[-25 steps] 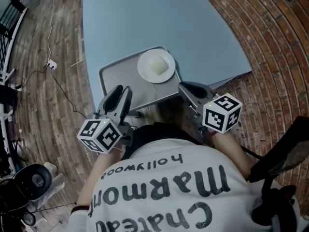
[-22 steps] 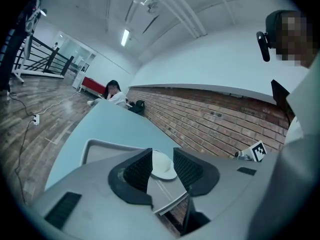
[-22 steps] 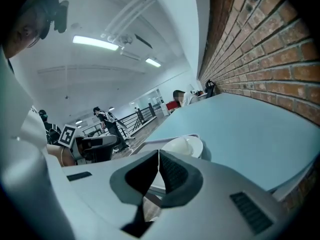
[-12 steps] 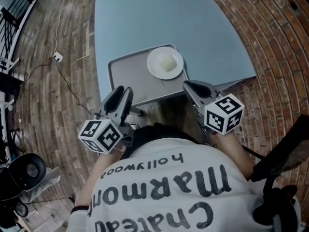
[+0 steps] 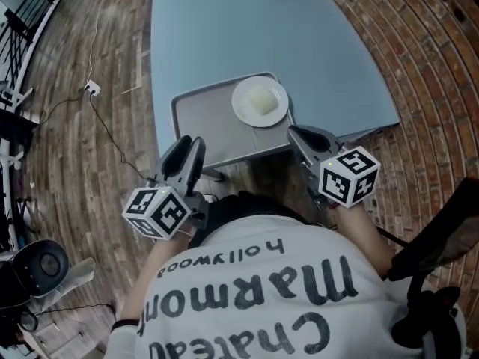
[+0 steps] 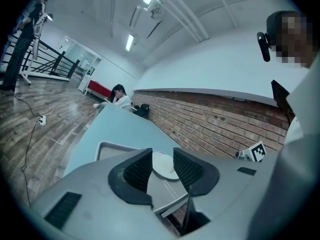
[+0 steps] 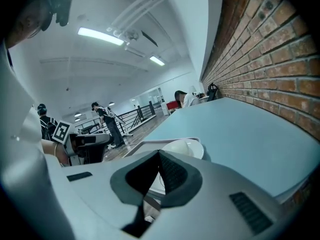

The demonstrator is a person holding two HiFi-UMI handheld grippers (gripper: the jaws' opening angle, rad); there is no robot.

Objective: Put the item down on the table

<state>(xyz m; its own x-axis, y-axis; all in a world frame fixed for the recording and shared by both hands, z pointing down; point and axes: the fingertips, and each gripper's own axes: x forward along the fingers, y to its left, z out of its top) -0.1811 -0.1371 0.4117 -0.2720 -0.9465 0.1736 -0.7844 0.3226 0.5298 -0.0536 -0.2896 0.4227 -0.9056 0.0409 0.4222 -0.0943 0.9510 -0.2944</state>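
A grey tray lies on the blue table at its near edge. It carries a white plate with a pale lump on it. My left gripper stands open over the tray's near left corner. In the left gripper view the tray and plate show through the gap of the left gripper. My right gripper is closed at the tray's near right rim. In the right gripper view the right gripper has its jaws meeting in front of the plate.
Wooden floor lies left of the table, with a cable and power strip. Brick paving runs along the right. A dark stool-like object stands at lower left and a black frame at lower right. People stand by a railing far off.
The table and tray have slid slightly right in the head view as the camera moved. Both grippers keep their places at the tray's near corners.
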